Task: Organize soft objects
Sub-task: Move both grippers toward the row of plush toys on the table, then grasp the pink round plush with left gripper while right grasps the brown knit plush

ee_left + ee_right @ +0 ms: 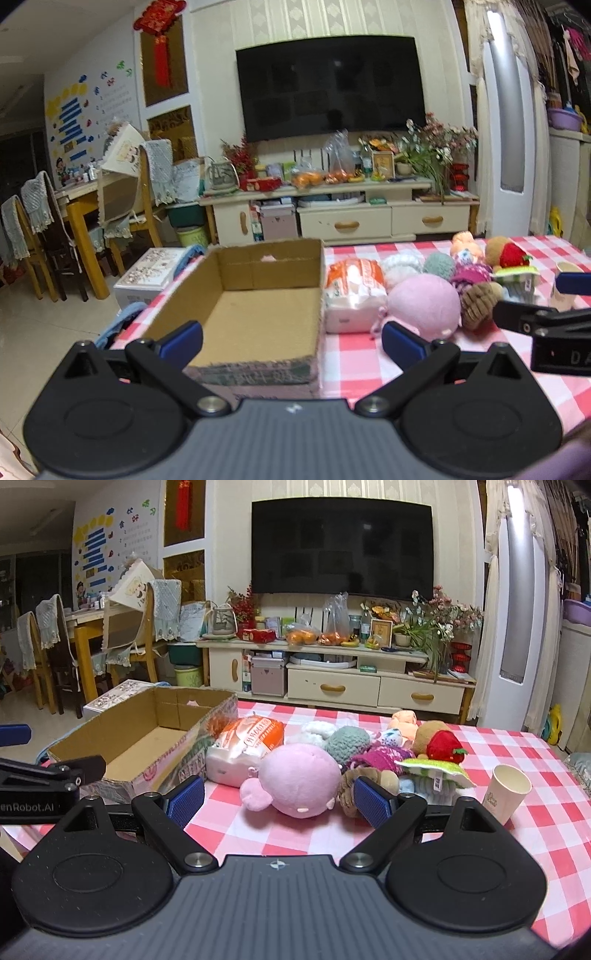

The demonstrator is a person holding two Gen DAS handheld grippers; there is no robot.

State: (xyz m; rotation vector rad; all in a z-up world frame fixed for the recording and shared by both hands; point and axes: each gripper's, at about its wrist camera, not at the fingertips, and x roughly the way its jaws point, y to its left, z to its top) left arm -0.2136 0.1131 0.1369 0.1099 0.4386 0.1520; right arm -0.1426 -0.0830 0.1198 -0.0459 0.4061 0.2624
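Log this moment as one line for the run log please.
phase: before first pick | left gripper: open, facing cardboard box | right gripper: open, facing pink plush | box: nothing inside

Checked table [498, 849], cardboard box [147, 738], soft toys [299, 779], tissue pack [243, 749], paper cup [508, 794]

A white paper cup [509, 792] stood upright on the red-and-white checked tablecloth [517, 849]. Behind, a large black television [341, 546] hung above a cream cabinet [369, 690].

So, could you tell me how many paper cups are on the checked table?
1. The paper cup stands upright right of the toy pile, near the table's right edge; none other shows, though the pile could hide one.
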